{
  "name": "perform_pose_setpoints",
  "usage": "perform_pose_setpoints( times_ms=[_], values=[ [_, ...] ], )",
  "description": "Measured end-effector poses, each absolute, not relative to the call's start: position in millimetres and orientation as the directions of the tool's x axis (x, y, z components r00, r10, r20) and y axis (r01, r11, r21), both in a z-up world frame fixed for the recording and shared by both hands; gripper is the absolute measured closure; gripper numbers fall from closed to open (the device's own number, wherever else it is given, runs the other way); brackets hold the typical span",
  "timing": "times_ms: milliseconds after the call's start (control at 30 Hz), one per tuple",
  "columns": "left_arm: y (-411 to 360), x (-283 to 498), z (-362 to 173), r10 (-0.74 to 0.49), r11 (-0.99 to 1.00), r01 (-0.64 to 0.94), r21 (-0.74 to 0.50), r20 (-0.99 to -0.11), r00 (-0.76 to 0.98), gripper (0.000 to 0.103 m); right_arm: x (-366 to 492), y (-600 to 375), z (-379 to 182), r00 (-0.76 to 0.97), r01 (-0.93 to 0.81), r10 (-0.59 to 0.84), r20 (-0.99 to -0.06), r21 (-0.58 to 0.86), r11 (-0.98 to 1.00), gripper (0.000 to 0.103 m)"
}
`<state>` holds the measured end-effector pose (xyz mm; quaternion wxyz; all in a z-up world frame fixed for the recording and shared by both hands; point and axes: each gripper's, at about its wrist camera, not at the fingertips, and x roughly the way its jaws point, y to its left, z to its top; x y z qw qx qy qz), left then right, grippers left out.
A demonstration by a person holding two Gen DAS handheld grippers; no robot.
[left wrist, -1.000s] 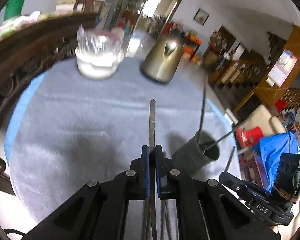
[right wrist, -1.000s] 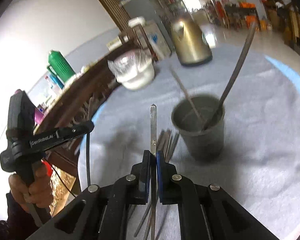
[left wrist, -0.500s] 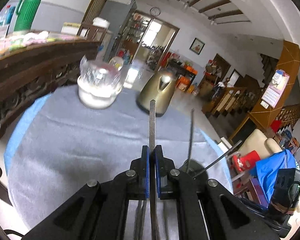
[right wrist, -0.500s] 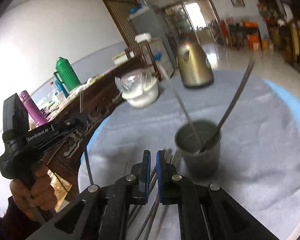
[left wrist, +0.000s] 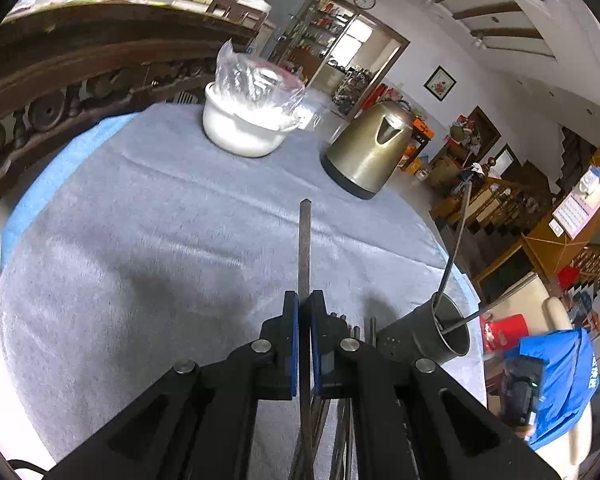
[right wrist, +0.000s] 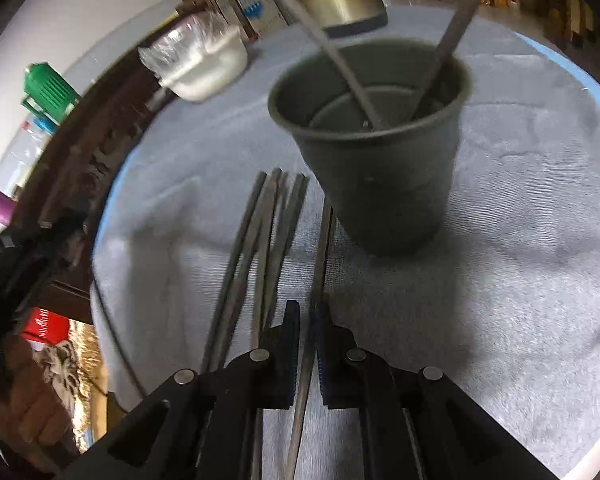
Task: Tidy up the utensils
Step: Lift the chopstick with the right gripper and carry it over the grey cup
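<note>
My left gripper point(left wrist: 304, 308) is shut on a flat metal utensil point(left wrist: 304, 240) that sticks forward above the grey cloth. The dark grey cup point(left wrist: 432, 334) stands to its right with two thin utensils point(left wrist: 456, 240) leaning in it. In the right wrist view the cup point(right wrist: 376, 128) is close ahead, holding two utensils point(right wrist: 452, 36). My right gripper point(right wrist: 307, 320) has its jaws slightly apart around one metal utensil point(right wrist: 320, 256) lying on the cloth. Several more utensils point(right wrist: 260, 232) lie side by side to its left.
A white bowl covered with plastic point(left wrist: 252, 120) and a brass kettle point(left wrist: 368, 152) stand at the far side of the round table point(left wrist: 140, 208). A carved wooden rail point(left wrist: 60, 80) runs along the left. The left gripper and hand show at the left point(right wrist: 24, 264).
My right gripper let go of the utensil it held, dropped low near the cup and now straddles a utensil on the cloth. My left gripper tilted, still holding its utensil.
</note>
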<state>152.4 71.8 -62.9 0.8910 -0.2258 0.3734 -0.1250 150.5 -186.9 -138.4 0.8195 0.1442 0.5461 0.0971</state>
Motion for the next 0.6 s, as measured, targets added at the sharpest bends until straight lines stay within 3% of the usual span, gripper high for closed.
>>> perform_pose_setpoints(
  times_ms=[233, 400, 600],
  values=[
    [69.1, 146.2, -60.3, -0.385, 0.877, 0.073, -0.474, -0.604, 0.698, 0.097, 162.7, -173.4, -150.5, 0.367, -0.009, 0.24, -0.899, 0.255, 0.967, 0.091],
    [68.9, 144.7, -60.7, -0.384, 0.876, 0.07, -0.477, -0.602, 0.7, 0.097, 159.5, -167.2, -147.5, 0.387, -0.065, 0.223, -0.895, 0.214, 0.975, 0.095],
    [70.4, 138.5, -46.6, -0.376, 0.877, 0.082, -0.474, -0.569, 0.731, 0.097, 141.5, -167.8, -114.5, 0.501, -0.151, 0.286, -0.817, 0.244, 0.958, 0.097]
  ],
)
